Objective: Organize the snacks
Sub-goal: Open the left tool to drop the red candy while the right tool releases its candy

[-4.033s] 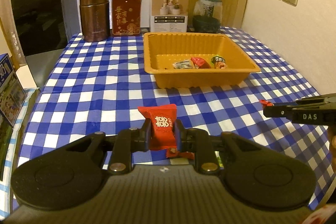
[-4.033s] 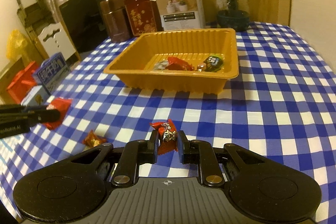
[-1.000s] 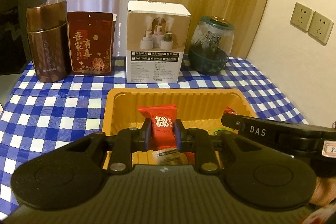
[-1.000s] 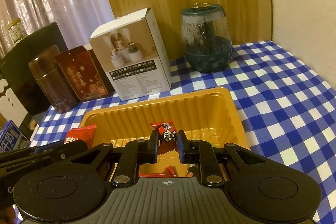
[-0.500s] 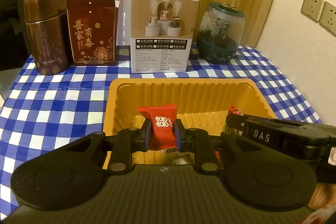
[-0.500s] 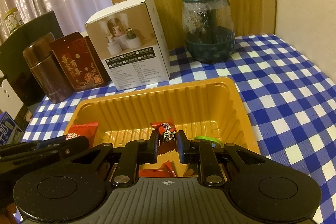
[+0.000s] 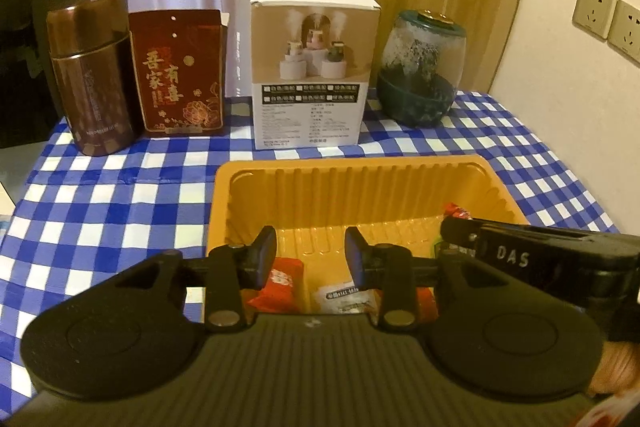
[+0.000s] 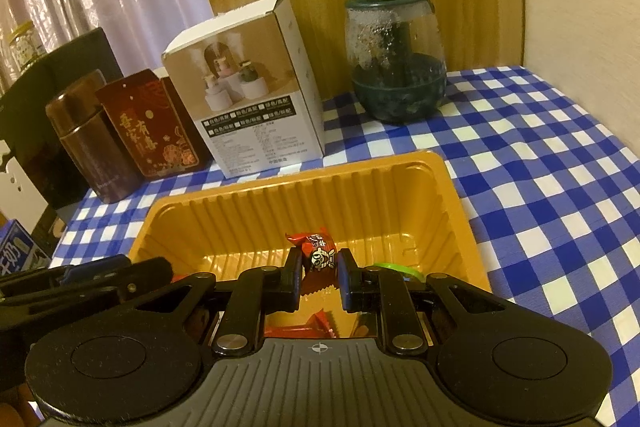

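Left wrist view: my left gripper hangs over the orange tray, jaws opening with nothing between them; the red snack packet lies in the tray below. My right gripper is clamped on a small red candy above the tray. Its finger, marked "DAS", crosses my left view. Behind the tray stand a brown canister, a red box with gold Chinese characters, a white carton and a glass jar.

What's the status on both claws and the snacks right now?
Left claw opening, nothing between its jaws; red wrapped candy lying in orange plastic tray. Right claw shut on small red candy over tray. Nothing blocking.
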`<action>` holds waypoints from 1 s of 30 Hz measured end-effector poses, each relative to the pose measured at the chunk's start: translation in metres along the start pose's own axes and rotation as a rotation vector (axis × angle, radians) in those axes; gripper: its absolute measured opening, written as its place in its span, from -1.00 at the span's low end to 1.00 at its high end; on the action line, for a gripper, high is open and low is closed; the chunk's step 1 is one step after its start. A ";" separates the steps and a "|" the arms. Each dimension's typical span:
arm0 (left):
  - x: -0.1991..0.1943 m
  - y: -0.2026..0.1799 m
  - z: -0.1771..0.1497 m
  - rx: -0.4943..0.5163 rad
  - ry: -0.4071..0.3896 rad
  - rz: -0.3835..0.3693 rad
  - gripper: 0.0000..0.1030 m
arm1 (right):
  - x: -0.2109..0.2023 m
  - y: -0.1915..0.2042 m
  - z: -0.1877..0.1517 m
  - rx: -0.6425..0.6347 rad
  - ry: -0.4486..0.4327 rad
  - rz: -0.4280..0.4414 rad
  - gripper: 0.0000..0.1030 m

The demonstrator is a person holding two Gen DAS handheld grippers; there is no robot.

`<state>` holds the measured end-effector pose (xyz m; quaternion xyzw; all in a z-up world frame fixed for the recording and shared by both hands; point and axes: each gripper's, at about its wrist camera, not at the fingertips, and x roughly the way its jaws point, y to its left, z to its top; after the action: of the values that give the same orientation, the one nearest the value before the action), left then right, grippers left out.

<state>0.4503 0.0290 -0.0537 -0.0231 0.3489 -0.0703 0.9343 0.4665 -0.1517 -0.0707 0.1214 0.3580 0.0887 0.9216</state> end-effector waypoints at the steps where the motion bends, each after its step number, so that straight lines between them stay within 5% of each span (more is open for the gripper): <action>1: -0.001 0.002 0.000 -0.005 -0.001 -0.001 -0.35 | -0.001 -0.001 0.001 0.005 -0.002 0.002 -0.64; 18: 0.000 0.001 -0.001 -0.004 0.006 0.003 -0.34 | -0.001 -0.002 0.001 0.044 -0.008 0.090 -0.62; 19: 0.000 0.001 -0.001 -0.004 0.007 0.004 -0.34 | 0.000 -0.003 0.001 0.051 -0.009 0.100 -0.56; 21: 0.001 0.001 -0.002 -0.004 0.009 0.008 -0.34 | 0.000 -0.006 0.001 0.077 -0.020 0.099 0.27; 22: 0.001 0.002 -0.002 -0.004 0.011 0.006 -0.34 | -0.001 -0.008 0.001 0.091 -0.033 0.100 0.37; 30: 0.001 0.000 -0.002 0.002 0.009 0.008 -0.34 | -0.005 -0.013 0.005 0.097 -0.049 0.064 0.38</action>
<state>0.4492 0.0291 -0.0559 -0.0204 0.3531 -0.0669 0.9330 0.4674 -0.1660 -0.0674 0.1794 0.3351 0.0974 0.9198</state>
